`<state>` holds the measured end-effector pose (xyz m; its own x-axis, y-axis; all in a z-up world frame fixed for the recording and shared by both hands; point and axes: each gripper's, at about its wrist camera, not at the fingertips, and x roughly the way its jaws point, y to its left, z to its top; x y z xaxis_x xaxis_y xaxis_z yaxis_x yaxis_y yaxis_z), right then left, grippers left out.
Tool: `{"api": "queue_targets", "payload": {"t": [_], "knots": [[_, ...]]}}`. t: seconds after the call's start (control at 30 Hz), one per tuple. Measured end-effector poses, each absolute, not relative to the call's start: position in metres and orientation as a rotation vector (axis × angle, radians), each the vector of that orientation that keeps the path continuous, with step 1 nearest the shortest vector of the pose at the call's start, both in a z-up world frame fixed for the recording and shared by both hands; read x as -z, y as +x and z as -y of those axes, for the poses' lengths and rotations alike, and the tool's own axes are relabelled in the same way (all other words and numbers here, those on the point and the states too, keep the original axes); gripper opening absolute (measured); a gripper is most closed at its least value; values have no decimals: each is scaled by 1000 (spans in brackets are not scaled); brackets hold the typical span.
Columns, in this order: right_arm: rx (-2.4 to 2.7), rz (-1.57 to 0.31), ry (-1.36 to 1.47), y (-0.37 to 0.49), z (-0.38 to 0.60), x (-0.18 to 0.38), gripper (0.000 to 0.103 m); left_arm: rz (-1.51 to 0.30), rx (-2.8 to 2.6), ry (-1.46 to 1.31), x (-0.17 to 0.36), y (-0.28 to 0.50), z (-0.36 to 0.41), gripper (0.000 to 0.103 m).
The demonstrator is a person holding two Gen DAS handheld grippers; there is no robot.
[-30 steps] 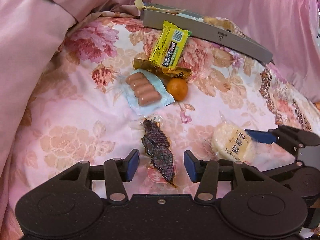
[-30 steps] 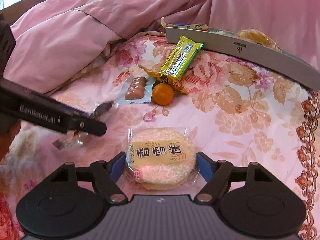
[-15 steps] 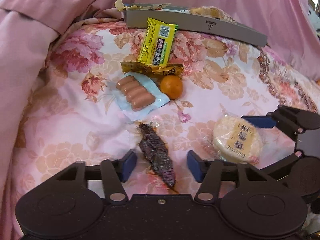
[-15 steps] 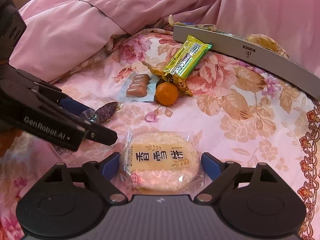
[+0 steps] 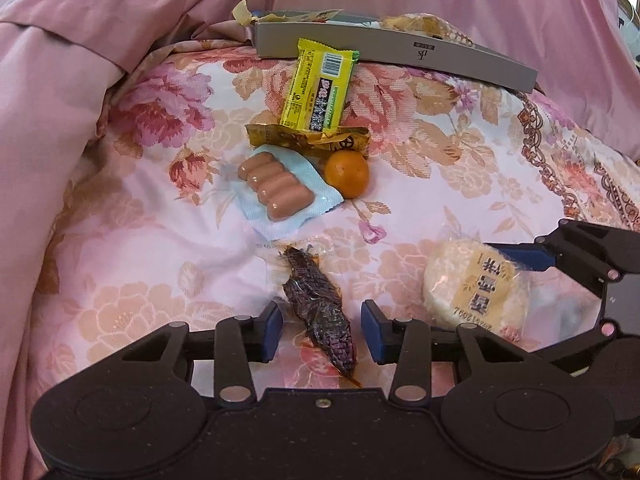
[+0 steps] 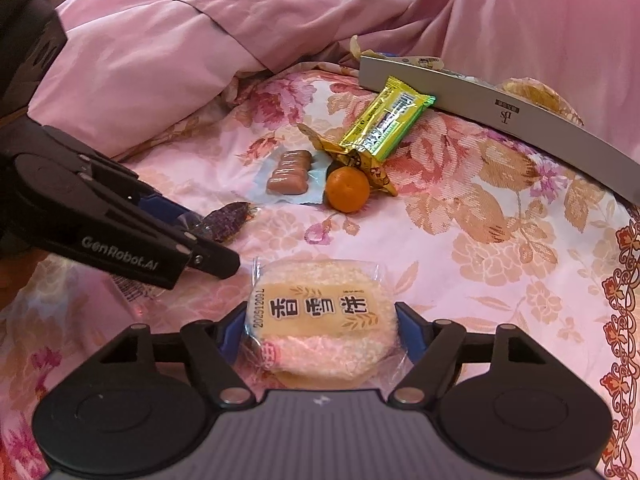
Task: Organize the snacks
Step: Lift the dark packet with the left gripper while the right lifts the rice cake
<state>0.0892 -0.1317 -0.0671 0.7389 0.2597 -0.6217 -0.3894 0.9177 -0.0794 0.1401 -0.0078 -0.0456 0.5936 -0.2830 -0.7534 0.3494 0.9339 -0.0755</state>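
Snacks lie on a floral bedspread. My left gripper (image 5: 322, 334) is open, its blue pads on either side of a dark dried-fish packet (image 5: 320, 308), not touching it. My right gripper (image 6: 318, 334) has closed its pads against both sides of a round rice cracker packet (image 6: 320, 320), also in the left wrist view (image 5: 474, 286). Farther off lie a sausage pack (image 5: 274, 190), a small orange (image 5: 346, 174), a yellow-green bar (image 5: 320, 88) and a gold wrapper (image 5: 308, 140). A grey box (image 5: 400, 52) holds several snacks.
A pink quilt (image 5: 60, 80) is bunched along the left and back. The grey box (image 6: 500, 108) sits at the far edge against the quilt. The bedspread's patterned border (image 6: 620, 320) runs along the right.
My right gripper's pads closed in onto the rice cracker. My left gripper's pads narrowed slightly around the dried fish. Both cameras shifted a little toward the snacks.
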Motion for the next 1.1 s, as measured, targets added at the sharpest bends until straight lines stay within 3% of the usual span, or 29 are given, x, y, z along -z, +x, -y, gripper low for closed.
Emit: {"api": "queue_targets", "payload": {"t": [0.33,1.1], "knots": [[-326,-604,-238,74,137,59,76,-879,438,-123,44,142,-3,44],[-218,-568,-133,53,169,50,77,-838,581,-266,39,122,8,44]]}}
